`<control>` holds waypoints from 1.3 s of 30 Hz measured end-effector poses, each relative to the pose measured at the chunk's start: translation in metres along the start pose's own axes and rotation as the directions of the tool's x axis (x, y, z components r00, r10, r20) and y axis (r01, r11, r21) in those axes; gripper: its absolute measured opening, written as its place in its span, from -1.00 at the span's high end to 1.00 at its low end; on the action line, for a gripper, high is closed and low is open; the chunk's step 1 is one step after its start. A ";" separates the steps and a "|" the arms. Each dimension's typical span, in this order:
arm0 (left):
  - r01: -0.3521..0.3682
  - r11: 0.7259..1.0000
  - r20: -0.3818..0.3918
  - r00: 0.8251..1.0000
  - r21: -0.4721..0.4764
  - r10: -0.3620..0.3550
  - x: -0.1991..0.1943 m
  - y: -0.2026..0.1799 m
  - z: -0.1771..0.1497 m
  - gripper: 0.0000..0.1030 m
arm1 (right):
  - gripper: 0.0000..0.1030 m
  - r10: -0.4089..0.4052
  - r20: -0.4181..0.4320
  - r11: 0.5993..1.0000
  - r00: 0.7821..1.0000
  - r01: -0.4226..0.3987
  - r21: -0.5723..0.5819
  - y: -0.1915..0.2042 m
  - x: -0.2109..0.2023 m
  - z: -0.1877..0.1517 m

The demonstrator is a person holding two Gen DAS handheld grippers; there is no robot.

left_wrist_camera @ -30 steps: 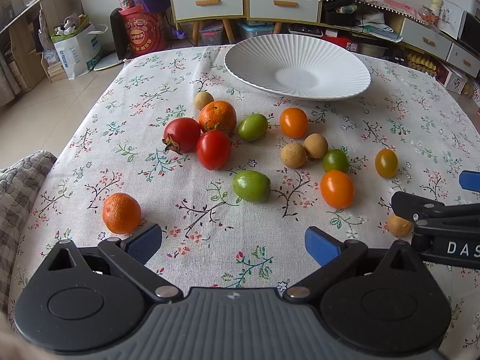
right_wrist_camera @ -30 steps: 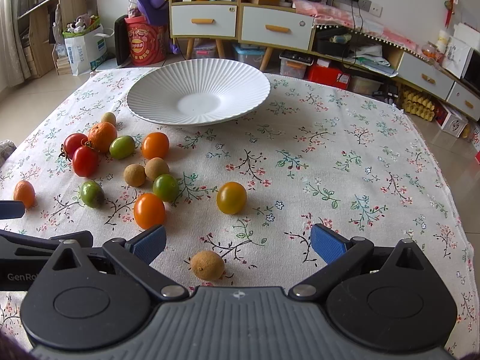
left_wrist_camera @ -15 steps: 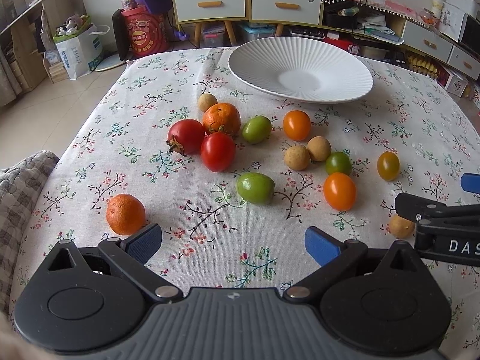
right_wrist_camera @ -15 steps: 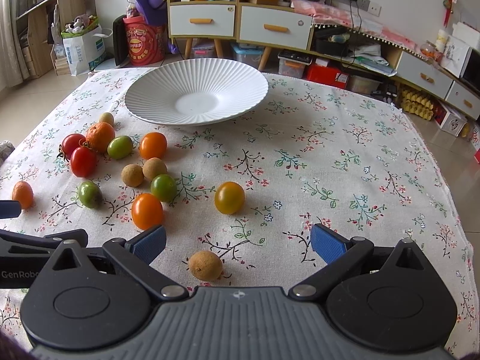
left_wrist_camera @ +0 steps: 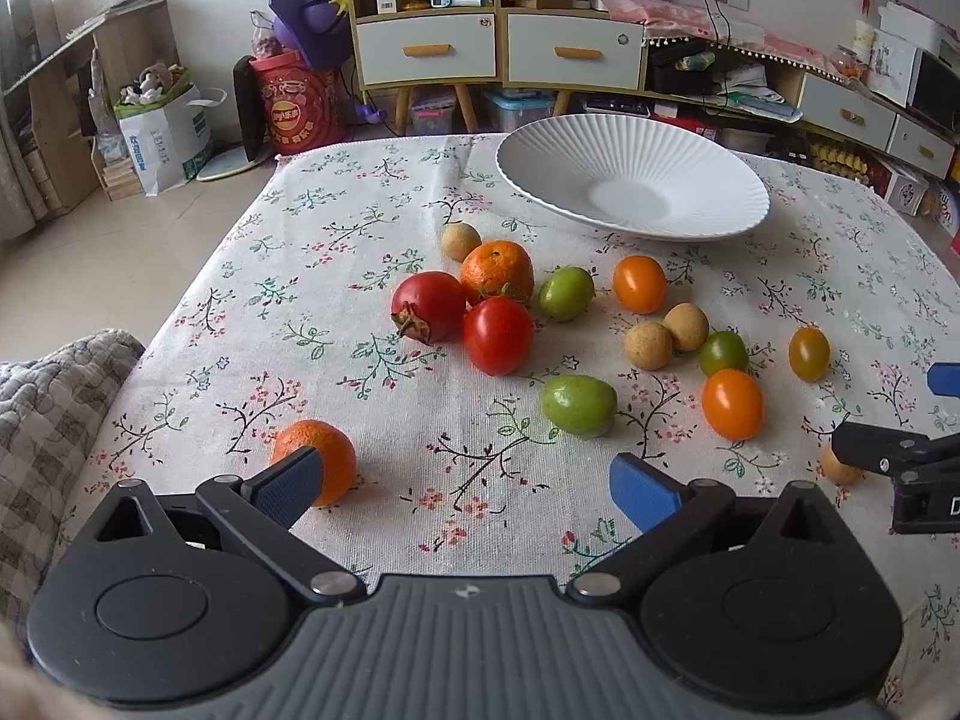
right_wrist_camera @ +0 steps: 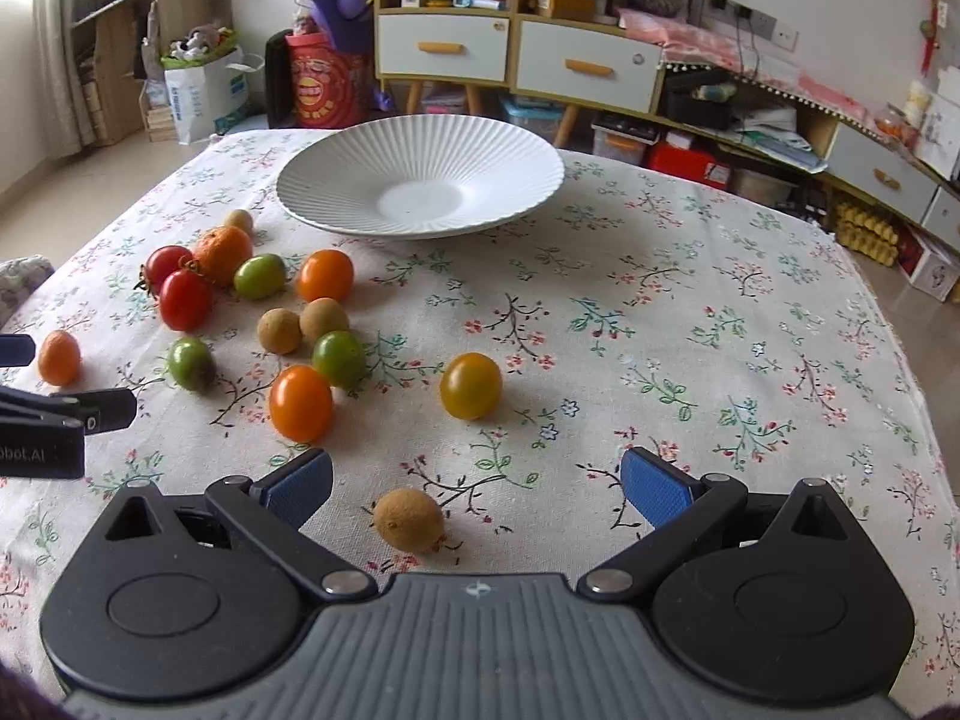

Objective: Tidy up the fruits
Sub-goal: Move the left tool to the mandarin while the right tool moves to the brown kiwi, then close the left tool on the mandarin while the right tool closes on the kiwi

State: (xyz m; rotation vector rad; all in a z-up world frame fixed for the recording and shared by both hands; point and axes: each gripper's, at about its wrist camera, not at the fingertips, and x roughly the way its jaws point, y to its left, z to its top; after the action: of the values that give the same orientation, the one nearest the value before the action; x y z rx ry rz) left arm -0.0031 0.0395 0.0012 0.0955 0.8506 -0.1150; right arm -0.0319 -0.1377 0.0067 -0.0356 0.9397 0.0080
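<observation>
A white ribbed plate (left_wrist_camera: 636, 150) (right_wrist_camera: 510, 150) stands empty at the far side of the flowered table. Several fruits lie loose before it: red tomatoes (left_wrist_camera: 498, 335), an orange mandarin (left_wrist_camera: 497, 271), green fruits (left_wrist_camera: 577, 405), orange tomatoes (right_wrist_camera: 300, 403), brown longans (left_wrist_camera: 648, 345). My left gripper (left_wrist_camera: 465, 489) is open and empty; a small mandarin (left_wrist_camera: 324, 459) sits just behind its left fingertip. My right gripper (right_wrist_camera: 477, 489) is open and empty, with a brown longan (right_wrist_camera: 409, 519) lying between its fingers, untouched. A yellow-orange tomato (right_wrist_camera: 471, 385) lies ahead of it.
A grey checked cushion (left_wrist_camera: 42, 408) lies off the table's left edge. Cabinets with drawers (right_wrist_camera: 510, 60), a red bucket (left_wrist_camera: 300, 111) and bags stand on the floor beyond the table. The right half of the tablecloth (right_wrist_camera: 750, 330) bears no fruit.
Both grippers have tilted up and eased forward slightly. The small mandarin now sits right behind my left fingertip, and the longan lies deeper between my right fingers. No fruit has moved.
</observation>
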 end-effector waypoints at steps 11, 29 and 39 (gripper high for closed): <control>0.133 0.989 -0.082 0.987 -0.071 -0.139 0.015 0.040 -0.011 -0.93 | -0.94 0.170 -0.072 0.979 0.983 -0.160 0.126 -0.010 0.010 -0.023; 0.042 0.991 0.020 0.999 -0.125 -0.039 0.023 0.062 -0.019 -0.12 | 0.00 0.121 0.065 0.991 0.991 -0.117 -0.063 0.011 0.007 -0.026; 0.012 0.992 0.039 0.999 -0.130 -0.007 0.024 0.068 -0.019 0.34 | 0.52 0.125 0.099 0.992 0.987 -0.123 -0.032 0.007 0.010 -0.022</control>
State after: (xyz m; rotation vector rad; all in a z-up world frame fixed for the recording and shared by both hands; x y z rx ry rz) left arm 0.0083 0.1080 -0.0264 -0.0327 0.8180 -0.0699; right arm -0.0436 -0.1316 -0.0146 -0.0003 0.8399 0.1361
